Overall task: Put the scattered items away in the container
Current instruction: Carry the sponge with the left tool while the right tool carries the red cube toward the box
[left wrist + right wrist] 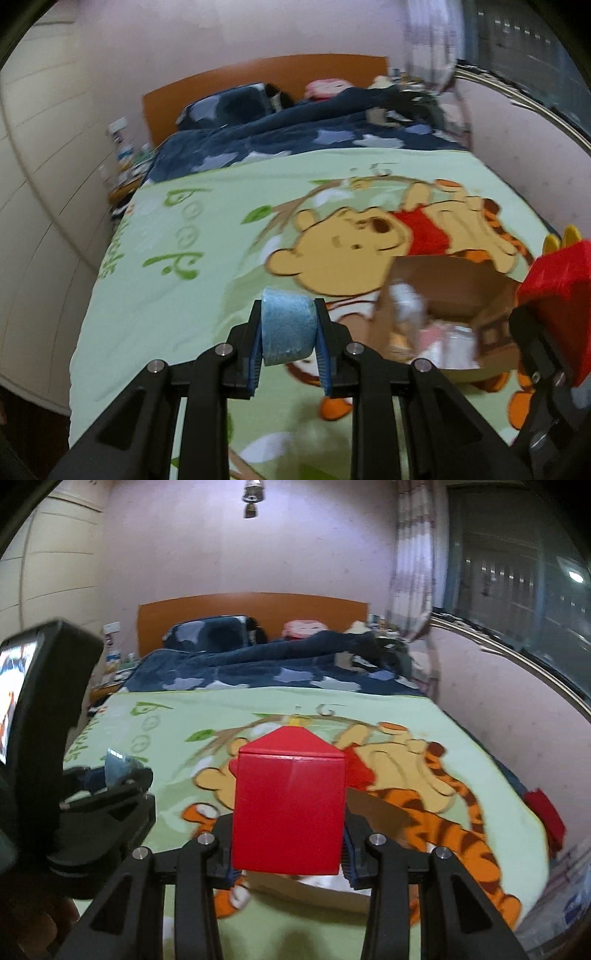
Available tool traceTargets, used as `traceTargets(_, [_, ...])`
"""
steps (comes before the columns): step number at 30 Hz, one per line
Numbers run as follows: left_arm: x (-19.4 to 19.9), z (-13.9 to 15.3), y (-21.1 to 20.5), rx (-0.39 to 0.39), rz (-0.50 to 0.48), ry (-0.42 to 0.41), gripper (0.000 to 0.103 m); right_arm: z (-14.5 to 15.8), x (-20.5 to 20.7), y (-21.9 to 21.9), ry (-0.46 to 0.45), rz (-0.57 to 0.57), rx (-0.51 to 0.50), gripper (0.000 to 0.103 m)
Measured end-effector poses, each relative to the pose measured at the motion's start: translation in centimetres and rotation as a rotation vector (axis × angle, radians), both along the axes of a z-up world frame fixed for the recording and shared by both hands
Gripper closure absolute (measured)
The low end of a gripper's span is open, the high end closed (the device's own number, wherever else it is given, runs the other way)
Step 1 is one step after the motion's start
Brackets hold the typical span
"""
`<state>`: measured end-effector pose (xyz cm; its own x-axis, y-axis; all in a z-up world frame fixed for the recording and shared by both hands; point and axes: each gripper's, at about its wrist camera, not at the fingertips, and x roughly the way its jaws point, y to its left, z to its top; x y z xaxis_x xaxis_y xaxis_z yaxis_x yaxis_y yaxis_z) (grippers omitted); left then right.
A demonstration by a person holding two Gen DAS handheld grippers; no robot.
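Note:
My left gripper (288,339) is shut on a light blue sponge roll (287,326) and holds it above the bed, left of the cardboard box (458,291). The box lies open on the green cartoon blanket (184,295) and holds several small pale items. My right gripper (288,849) is shut on a red box-shaped toy (290,805), held over the cardboard box (380,812), which shows only partly behind it. The right gripper with the red toy (557,291) also shows at the right edge of the left wrist view. The left gripper (110,786) shows at the left of the right wrist view.
A dark blue duvet (258,664) and pillows lie at the head of the bed by the orange headboard (251,609). A red item (546,812) lies at the bed's right edge. A cluttered nightstand (123,162) stands left of the bed. A wall and window run along the right.

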<state>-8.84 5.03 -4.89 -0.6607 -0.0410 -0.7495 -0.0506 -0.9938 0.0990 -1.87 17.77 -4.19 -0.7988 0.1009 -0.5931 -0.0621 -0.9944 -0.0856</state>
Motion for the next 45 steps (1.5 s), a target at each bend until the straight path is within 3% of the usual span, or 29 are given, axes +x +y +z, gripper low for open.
traceTargets(8, [0.9,1.7,6.6,-0.01,-0.123,0.003,0.078,1.4,2.2,5.4,-0.009,-0.128,0.0,0.062])
traceTargets(18, [1.7,1.0,11.5,-0.011,-0.219,-0.042,0.078,1.9,2.2,9.0,-0.019,-0.206,-0.029,0.062])
traceTargets(45, [-2.2,-2.2,11.7,-0.03,-0.166,-0.195,0.078,-0.8,-0.8,10.9,-0.168,-0.193,-0.111,0.062])
